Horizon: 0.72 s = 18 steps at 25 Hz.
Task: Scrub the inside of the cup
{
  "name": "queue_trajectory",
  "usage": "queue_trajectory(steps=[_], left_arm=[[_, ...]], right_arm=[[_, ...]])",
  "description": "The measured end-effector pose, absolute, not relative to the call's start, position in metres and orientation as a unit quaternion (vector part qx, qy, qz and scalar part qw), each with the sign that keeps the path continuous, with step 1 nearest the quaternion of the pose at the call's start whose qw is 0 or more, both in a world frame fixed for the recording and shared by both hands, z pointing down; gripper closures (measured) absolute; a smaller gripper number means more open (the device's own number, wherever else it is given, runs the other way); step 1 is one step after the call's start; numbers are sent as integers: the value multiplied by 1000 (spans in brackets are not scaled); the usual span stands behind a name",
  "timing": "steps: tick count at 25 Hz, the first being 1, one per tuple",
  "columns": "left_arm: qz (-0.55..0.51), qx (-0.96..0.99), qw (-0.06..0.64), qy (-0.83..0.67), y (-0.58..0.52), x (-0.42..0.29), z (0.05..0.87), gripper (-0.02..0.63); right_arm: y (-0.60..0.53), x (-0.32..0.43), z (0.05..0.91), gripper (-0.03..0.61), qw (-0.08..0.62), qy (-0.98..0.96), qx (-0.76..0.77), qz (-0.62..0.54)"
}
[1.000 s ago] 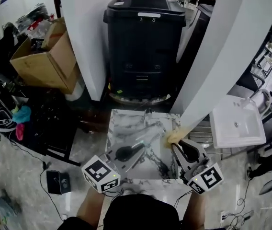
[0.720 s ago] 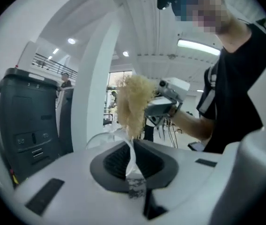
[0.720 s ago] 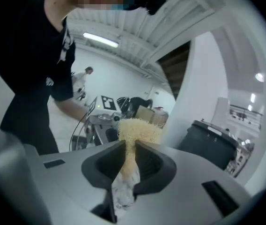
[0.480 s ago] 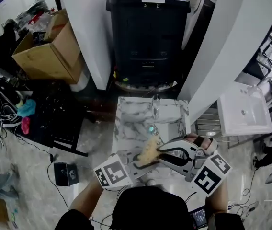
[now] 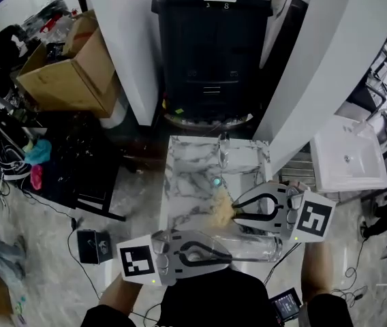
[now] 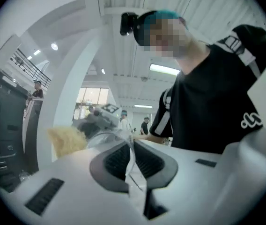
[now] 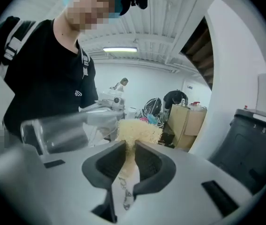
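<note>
**Head view.** The left gripper [image 5: 229,254] is pointing to the right at the near edge of the marble table [image 5: 193,169]. It is holding a clear glass cup [image 5: 258,247], which is lying on its side above that edge. The right gripper [image 5: 234,210] is pointing to the left and is carrying a yellow scrubber [image 5: 217,211] at its tips. The scrubber is sitting outside the cup, near it on the far side.

**Left gripper view.** The jaws of the left gripper [image 6: 132,149] are standing almost together and are pinching the thin wall of the cup [image 6: 110,136] at its rim. The scrubber [image 6: 66,140] is showing to the left, apart from the cup.

**Right gripper view.** The jaws of the right gripper [image 7: 129,149] are standing narrowly apart and are clamping the scrubber [image 7: 136,131], whose tuft is projecting past the tips. The cup [image 7: 60,132] is lying level to the left of the scrubber.
</note>
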<state>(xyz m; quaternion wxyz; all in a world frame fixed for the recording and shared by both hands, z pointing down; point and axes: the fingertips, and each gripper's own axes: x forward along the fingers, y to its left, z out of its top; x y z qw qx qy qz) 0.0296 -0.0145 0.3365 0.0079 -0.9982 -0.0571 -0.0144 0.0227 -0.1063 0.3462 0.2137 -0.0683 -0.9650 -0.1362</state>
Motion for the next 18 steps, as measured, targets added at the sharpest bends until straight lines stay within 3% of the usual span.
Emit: queue_trajectory(steps=[3,7,15,18], left_arm=[[50,-997,-55,-15,-31,18,313,586],[86,-994,-53,43,-66,7,293,586],[-9,-991,-14,133,-124,-5,326,588],[-64,-985,-31,156,-126,-5,349,587]], right_arm=[[-108,26,341,512,155,-983,-52,-87],[-101,26,353,512,156,-983,-44,-81],[-74,24,347,514,159,-981,-46,-96],[-82,31,325,514,132,-986,-20,-103]])
